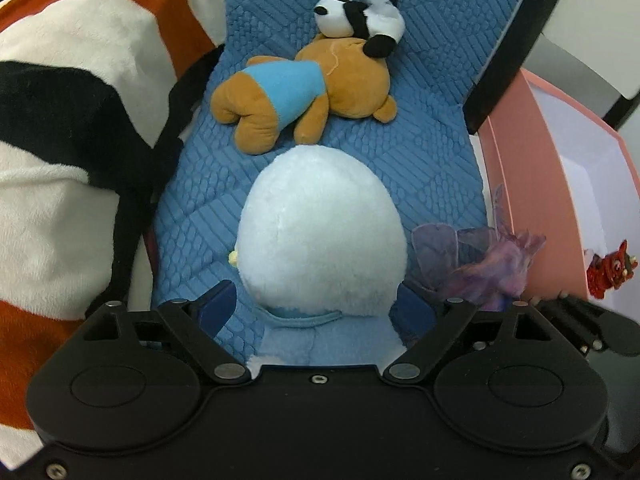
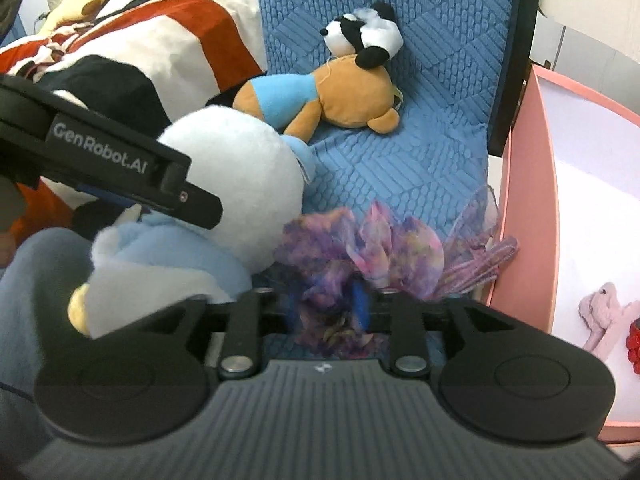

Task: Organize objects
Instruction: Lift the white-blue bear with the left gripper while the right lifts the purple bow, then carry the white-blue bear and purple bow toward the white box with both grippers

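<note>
Fingers (image 1: 218,306) of the left gripper (image 1: 316,308) clamp the white plush (image 1: 320,236); only the right view shows the right gripper (image 2: 326,304) pinching purple fabric (image 2: 360,252).

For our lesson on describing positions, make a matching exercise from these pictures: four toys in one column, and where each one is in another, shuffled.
Toys:
1. panda
2. bear
3. white plush
4. purple toy

Places:
A. between the left tool's fingers
B. between the right tool's fingers
C. resting on the bear's head
D. lying on the blue mat, beyond the white plush

Pairs: 1-C, 2-D, 3-A, 4-B
</note>
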`<state>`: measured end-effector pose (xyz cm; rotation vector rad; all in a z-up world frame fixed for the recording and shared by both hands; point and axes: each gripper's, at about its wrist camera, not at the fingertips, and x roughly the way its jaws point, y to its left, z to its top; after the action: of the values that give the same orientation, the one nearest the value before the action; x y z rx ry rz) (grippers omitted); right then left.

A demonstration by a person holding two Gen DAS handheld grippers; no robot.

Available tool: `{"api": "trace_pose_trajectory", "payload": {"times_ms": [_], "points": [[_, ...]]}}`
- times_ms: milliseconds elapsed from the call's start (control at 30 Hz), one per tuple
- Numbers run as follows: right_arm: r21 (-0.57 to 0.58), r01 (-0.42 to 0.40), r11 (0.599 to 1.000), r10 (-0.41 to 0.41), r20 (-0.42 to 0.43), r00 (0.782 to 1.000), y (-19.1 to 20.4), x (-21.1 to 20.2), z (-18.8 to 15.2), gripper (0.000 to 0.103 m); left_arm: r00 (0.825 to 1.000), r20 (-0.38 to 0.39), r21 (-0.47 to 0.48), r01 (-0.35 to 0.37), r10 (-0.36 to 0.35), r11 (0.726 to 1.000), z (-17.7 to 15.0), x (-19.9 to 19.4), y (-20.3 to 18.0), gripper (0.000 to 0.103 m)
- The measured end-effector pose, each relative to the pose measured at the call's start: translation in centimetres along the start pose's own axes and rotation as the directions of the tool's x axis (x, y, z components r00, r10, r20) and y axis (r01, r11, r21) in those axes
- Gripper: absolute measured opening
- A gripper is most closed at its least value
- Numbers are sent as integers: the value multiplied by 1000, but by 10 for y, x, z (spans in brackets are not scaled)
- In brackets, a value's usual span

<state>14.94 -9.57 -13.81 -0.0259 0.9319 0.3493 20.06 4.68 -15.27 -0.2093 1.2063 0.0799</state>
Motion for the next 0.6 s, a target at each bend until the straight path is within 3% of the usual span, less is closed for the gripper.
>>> {"api": "trace_pose_trajectory", "payload": {"times_ms": [67, 133, 600], "points": [[3, 7, 1000, -7, 24, 1000, 0, -3, 1, 68, 1000, -10, 11, -6, 6, 1000, 0, 2, 0, 87], [-10, 32, 999, -32, 49, 998, 2, -3, 2, 74, 1000, -21, 17, -8, 8, 1000, 0, 5, 0, 87], [-30, 164, 986, -164, 3, 986, -7, 54, 13, 74, 998, -55, 38, -22, 24, 999, -2, 15, -1, 87]]}}
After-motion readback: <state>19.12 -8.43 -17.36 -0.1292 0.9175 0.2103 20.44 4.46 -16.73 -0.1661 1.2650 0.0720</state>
